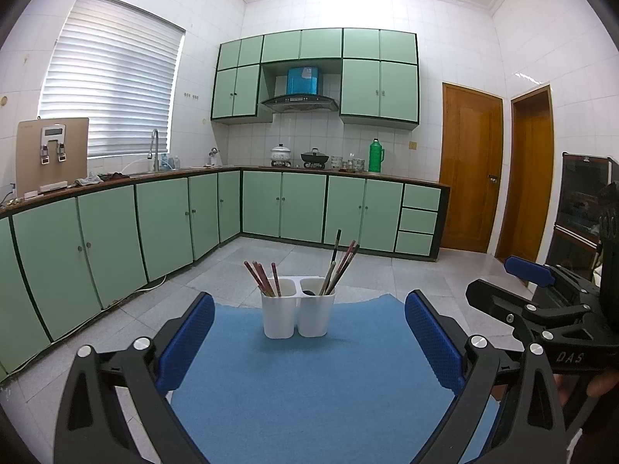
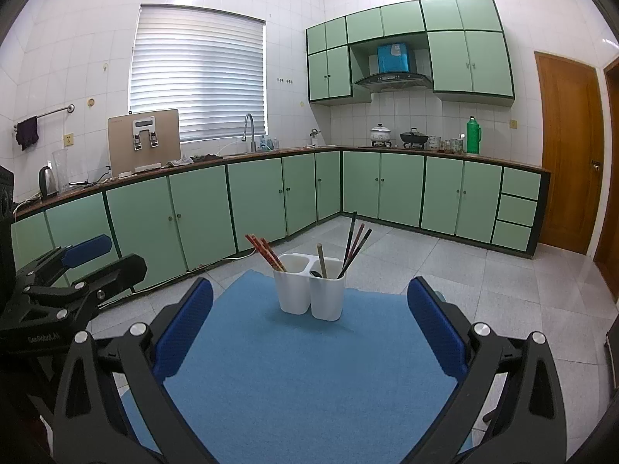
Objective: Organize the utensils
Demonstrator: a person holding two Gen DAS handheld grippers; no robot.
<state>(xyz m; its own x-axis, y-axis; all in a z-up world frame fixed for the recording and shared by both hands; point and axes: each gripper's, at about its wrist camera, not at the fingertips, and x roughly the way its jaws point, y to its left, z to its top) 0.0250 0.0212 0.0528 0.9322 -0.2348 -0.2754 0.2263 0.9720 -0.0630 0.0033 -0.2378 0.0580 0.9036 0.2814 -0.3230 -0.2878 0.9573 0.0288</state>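
Note:
A white two-cup utensil holder point(image 1: 298, 311) point(image 2: 311, 294) stands upright at the far end of a blue mat point(image 1: 309, 379) point(image 2: 309, 367). Its left cup holds several red chopsticks point(image 1: 263, 278) point(image 2: 267, 251). Its right cup holds dark and mixed chopsticks point(image 1: 340, 266) point(image 2: 356, 243), a pale wooden stick point(image 2: 322, 259) and a dark item low inside. My left gripper point(image 1: 309, 340) is open, short of the holder, with nothing between its blue pads. My right gripper point(image 2: 309, 328) is open too, equally short and empty. Each gripper shows in the other's view, the right gripper point(image 1: 549, 301) and the left gripper point(image 2: 69, 270).
Green kitchen cabinets point(image 1: 162, 224) run along the left and back walls under a counter with a sink, pots and a green thermos point(image 1: 374, 156). Wooden doors point(image 1: 470, 170) stand at the right. Grey floor tiles point(image 2: 503, 290) surround the mat.

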